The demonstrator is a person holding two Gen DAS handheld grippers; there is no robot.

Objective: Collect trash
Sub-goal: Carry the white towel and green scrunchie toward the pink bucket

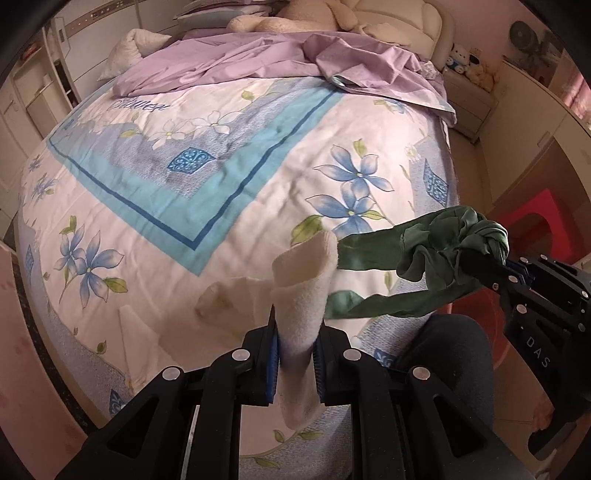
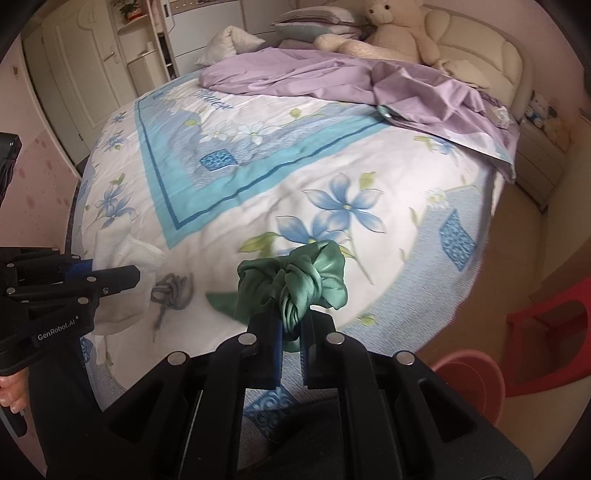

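Observation:
My left gripper (image 1: pixel 297 325) is shut on a white sock (image 1: pixel 306 280), which stands up between its blue pads above the floral quilt (image 1: pixel 229 192). The sock's lower end hangs below the fingers. A second pale sock-like piece (image 1: pixel 218 299) lies on the quilt just to its left. My right gripper (image 2: pixel 291 321) is shut on a knotted green satin cloth (image 2: pixel 295 284) lifted off the bed. In the left wrist view this cloth (image 1: pixel 436 251) trails two long tails toward the sock. The left gripper (image 2: pixel 122 277) also shows at the right wrist view's left edge, beside a grey cord (image 2: pixel 170 291) on the quilt.
A crumpled lilac sheet (image 2: pixel 332 77) and a cream teddy bear (image 2: pixel 391 29) lie at the head of the bed. On the floor to the right stand a red stool (image 2: pixel 546 325) and a pink basin (image 2: pixel 476 373). A person's dark trouser leg (image 1: pixel 454 354) is near the bed edge.

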